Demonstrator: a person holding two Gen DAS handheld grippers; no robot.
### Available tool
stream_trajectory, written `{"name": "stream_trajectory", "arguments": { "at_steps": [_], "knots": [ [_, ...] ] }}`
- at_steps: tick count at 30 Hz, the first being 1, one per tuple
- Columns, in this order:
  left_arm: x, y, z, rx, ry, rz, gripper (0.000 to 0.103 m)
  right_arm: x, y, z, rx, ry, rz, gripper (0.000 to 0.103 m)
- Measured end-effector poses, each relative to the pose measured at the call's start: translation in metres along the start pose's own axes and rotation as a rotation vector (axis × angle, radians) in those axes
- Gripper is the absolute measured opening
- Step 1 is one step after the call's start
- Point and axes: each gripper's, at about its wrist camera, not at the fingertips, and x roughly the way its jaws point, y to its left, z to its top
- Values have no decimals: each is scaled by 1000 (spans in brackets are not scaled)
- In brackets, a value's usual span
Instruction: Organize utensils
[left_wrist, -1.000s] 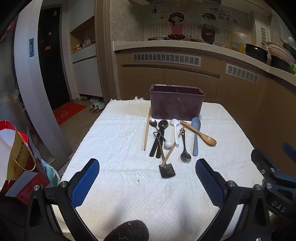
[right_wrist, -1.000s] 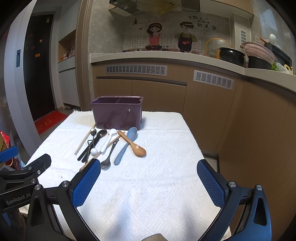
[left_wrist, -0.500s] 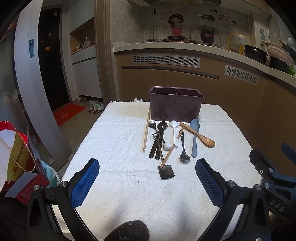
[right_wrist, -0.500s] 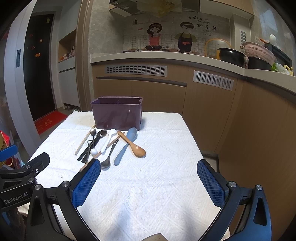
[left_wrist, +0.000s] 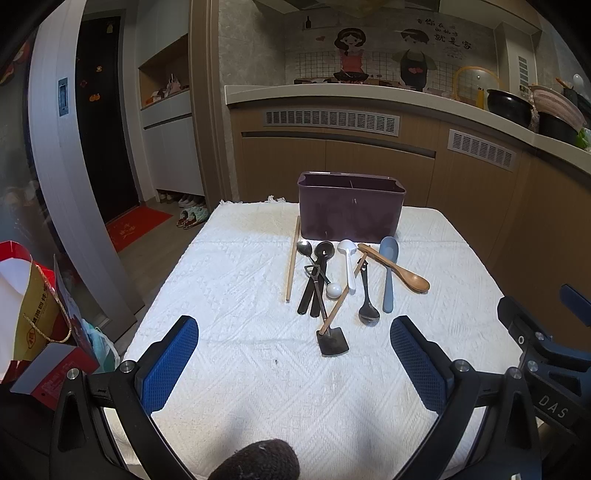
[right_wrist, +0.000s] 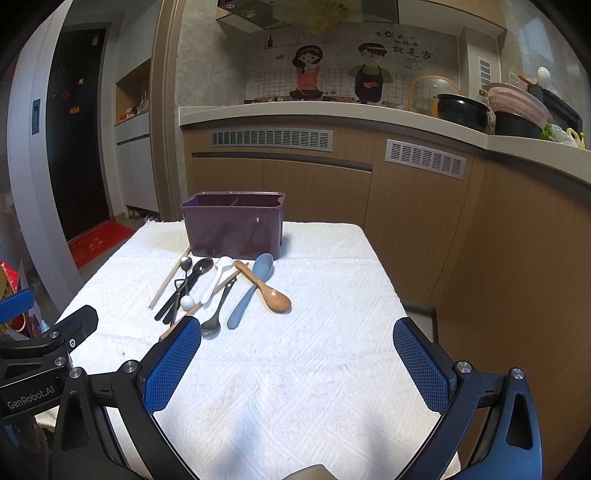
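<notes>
A purple divided utensil box (left_wrist: 351, 208) (right_wrist: 234, 223) stands at the far side of the white-clothed table (left_wrist: 240, 266). In front of it lie a wooden chopstick (left_wrist: 292, 263), black spoons (left_wrist: 317, 273), a white spoon (left_wrist: 349, 264), a small black spatula with wooden handle (left_wrist: 331, 338), a dark metal spoon (left_wrist: 367, 306), a grey-blue spoon (left_wrist: 388, 273) (right_wrist: 251, 290) and a wooden spoon (left_wrist: 400, 269) (right_wrist: 267, 290). My left gripper (left_wrist: 293, 362) is open and empty, near the front of the utensils. My right gripper (right_wrist: 297, 367) is open and empty, right of them.
A red and yellow paper bag (left_wrist: 26, 306) stands on the floor left of the table. A wooden counter (right_wrist: 424, 184) with pots (right_wrist: 463, 110) runs behind and to the right. A doorway with a red mat (left_wrist: 136, 225) is at the left.
The left wrist view has shifted slightly, so the utensils and box sit a little higher in frame. The right gripper has barely moved. Both stay open.
</notes>
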Motion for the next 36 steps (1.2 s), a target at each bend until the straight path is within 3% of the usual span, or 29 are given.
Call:
{"name": "stream_trajectory", "arguments": {
  "at_steps": [36],
  "knots": [
    [0, 0, 0, -1, 1, 2, 103, 3, 1, -4, -1, 10, 1, 103]
  ]
}}
